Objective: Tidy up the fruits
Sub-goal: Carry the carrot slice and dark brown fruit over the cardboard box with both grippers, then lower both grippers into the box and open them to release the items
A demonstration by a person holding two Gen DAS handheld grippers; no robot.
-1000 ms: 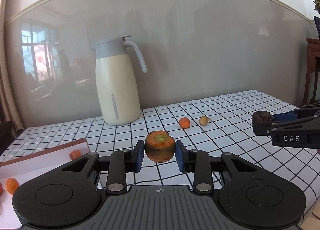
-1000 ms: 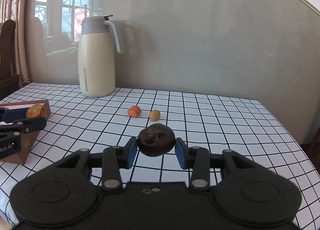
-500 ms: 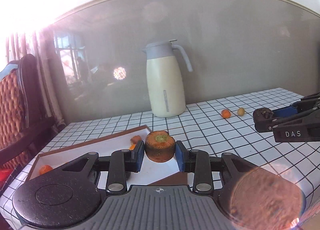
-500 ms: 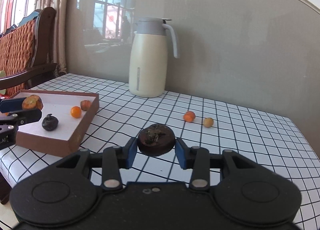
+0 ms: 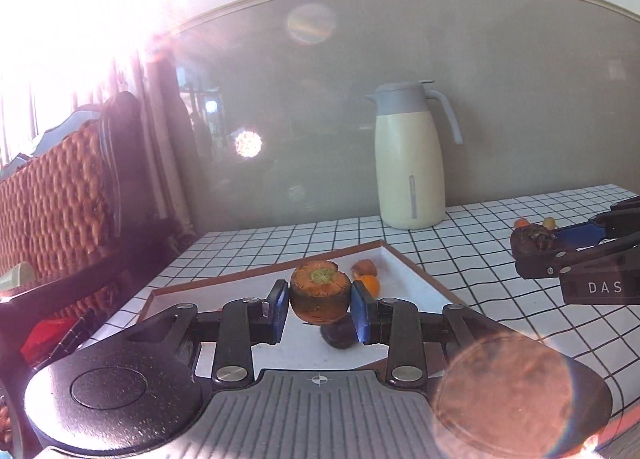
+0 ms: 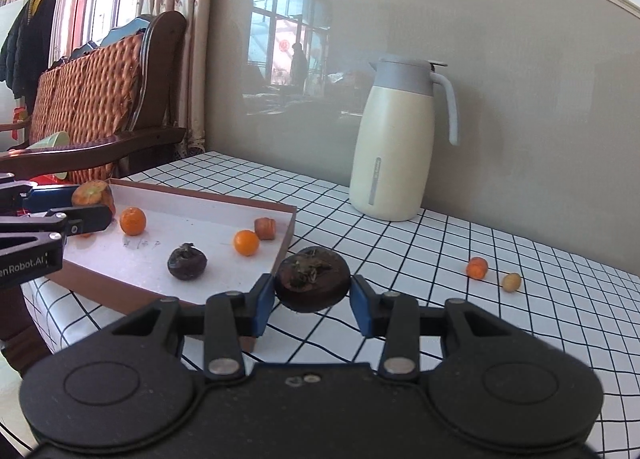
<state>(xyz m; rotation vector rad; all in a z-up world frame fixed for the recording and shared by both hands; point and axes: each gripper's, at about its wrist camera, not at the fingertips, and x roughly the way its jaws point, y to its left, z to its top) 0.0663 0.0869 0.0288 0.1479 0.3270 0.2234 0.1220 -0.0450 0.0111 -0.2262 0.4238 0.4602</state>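
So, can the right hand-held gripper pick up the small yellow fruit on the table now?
Probably not: the right hand-held gripper is already shut on a dark fruit, so the yellow fruit, though unobstructed, must wait.

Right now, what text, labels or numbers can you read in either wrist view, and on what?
"DAS": white letters on the right gripper, seen from the left wrist; cut off at the frame edge.
"enRobot.AI": white print on the left gripper, seen from the right wrist; its start is cut off.
Faint marks on the tray floor: unreadable.
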